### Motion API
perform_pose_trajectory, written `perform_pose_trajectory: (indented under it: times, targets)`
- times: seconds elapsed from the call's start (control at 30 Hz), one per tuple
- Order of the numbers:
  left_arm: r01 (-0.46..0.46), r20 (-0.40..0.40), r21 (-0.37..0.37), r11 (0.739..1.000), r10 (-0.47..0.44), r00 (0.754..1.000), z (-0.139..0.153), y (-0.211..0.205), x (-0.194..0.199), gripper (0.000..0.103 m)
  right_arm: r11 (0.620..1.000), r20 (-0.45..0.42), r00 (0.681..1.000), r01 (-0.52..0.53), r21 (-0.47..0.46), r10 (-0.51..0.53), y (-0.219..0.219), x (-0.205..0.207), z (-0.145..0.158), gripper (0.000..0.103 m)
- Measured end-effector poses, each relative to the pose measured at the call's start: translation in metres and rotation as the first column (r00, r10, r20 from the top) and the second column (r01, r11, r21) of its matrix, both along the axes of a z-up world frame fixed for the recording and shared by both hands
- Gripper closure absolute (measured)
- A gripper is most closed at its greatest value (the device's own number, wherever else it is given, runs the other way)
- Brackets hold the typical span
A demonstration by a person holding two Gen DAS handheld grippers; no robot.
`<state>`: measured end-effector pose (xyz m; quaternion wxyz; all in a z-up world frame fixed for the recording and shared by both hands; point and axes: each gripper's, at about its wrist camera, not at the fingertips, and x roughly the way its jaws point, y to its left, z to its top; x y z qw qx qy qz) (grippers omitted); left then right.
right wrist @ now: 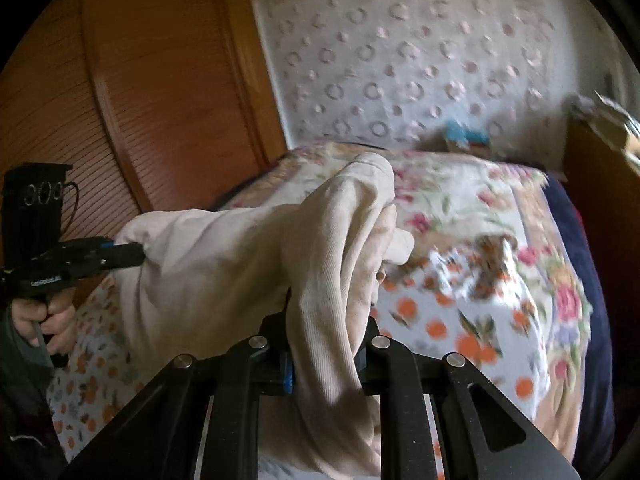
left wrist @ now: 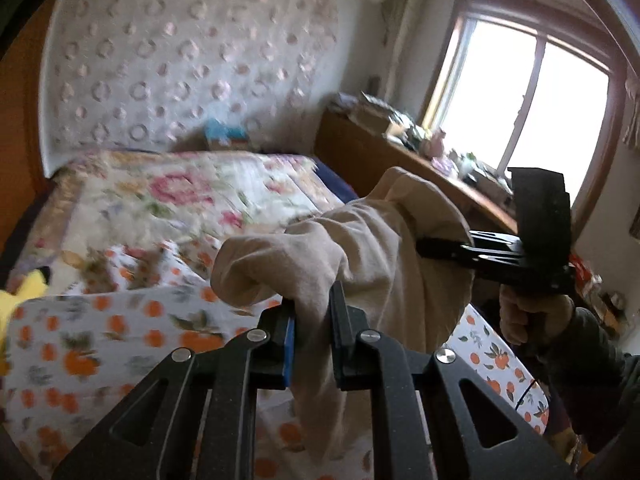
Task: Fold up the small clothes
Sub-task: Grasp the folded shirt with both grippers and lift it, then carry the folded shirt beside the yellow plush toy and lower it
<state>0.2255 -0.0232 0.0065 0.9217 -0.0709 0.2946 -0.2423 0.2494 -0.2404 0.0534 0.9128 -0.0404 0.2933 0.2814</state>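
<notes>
I have the left gripper (left wrist: 312,320) clamped on one bunched edge of the beige garment (left wrist: 360,248), which hangs mid-frame above the bed (left wrist: 180,200) (orange-print sheet below), and the right gripper (right wrist: 326,344) pinching its other edge.

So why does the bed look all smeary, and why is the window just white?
Left wrist view: the flowery bedspread is smeared by motion blur, the window is blown out by daylight, and straight edges bend from the fisheye lens. Right wrist view: the bedspread is blurred too, while the beige cloth stays fairly sharp.
</notes>
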Motion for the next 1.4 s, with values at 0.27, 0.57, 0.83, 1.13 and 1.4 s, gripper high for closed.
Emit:
perform_pose_trajectory:
  times: [0.27,0.57,0.83,1.13,1.4]
  targets:
    - [-0.222,0.044,0.026,0.975,0.221,0.974,-0.001,0.092,-0.032,0.088,0.970,0.048,0.973,-0.221,-0.102,0.227,0.113,0.036,0.014,0.085]
    - [-0.422,0.001,0.064,0.904,0.423,0.906,-0.044,0.174,-0.057,0.088,0.881,0.033,0.904,-0.407,-0.241,0.427,0.244,0.079,0.003,0.085]
    - [-0.518,-0.045,0.078,0.852,0.522,0.852,-0.079,0.202,-0.074,0.088,0.783,0.015,0.827,-0.526,-0.332,0.562,0.338,0.113,-0.014,0.085]
    - [-0.570,-0.096,0.125,0.812,0.582,0.808,-0.097,0.225,-0.072,0.088,0.760,-0.014,0.821,-0.535,-0.370,0.571,0.389,0.135,-0.030,0.076]
    - [-0.576,-0.126,0.167,0.800,0.596,0.793,-0.107,0.234,-0.068,0.088,0.907,-0.060,0.931,-0.364,-0.212,0.360,0.349,0.179,-0.044,0.059]
